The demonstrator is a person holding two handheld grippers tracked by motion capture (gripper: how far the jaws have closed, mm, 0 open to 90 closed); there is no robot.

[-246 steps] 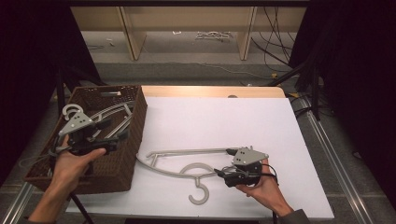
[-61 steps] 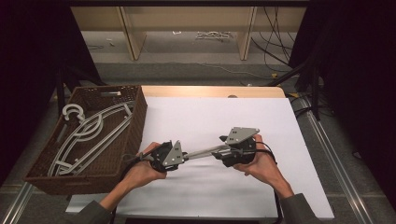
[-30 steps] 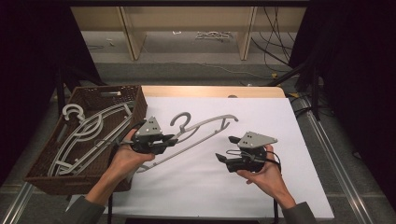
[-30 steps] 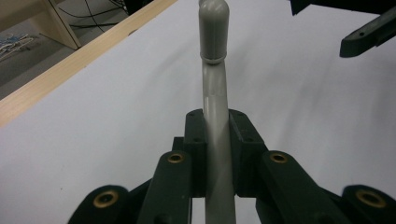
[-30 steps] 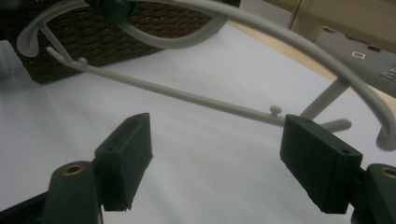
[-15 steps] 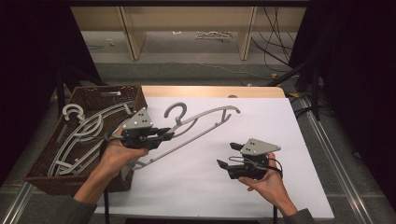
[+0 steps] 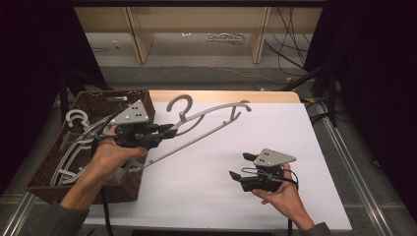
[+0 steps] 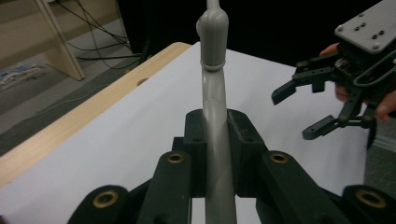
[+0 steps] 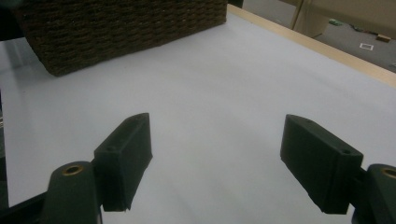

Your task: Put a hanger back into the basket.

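Dark room, a white desk (image 7: pixel 221 162) with a wooden strip along the far edge and some shelving legs behind it. From the high view, the left tool (image 7: pixel 164 132) is clenched on a grey hanger (image 7: pixel 206 129), gripping one of its arms, so the hook and the rest of the hanger stick out ahead of the tool, up off the desk, at a slant. A wicker basket (image 7: pixel 105 98) sits right under and behind that hand, with more hangers (image 7: pixel 74 142) lying in it. The right tool (image 7: pixel 242 166) hovers well apart toward the near right, jaws spread, nothing in them. Looks like the hanger is mid-carry on its way to the basket; the next move probably calls for swinging it over the rim and lowering it flat onto the others before letting go, watching that the long end doesn't snag the wall.

Left gripper view: the left tool's pads are squeezed tight on the hanger's bar (image 8: pixel 215 140), which runs straight up between them and away from the tool, with a thicker collar further out. The right tool (image 8: pixel 299 112) shows off to the right, held in a hand, gaping.

Right gripper view: the right tool (image 9: pixel 217 161) has its jaws wide apart over bare desk (image 9: pixel 210 84), the basket (image 9: pixel 121 23) well ahead and to its left.
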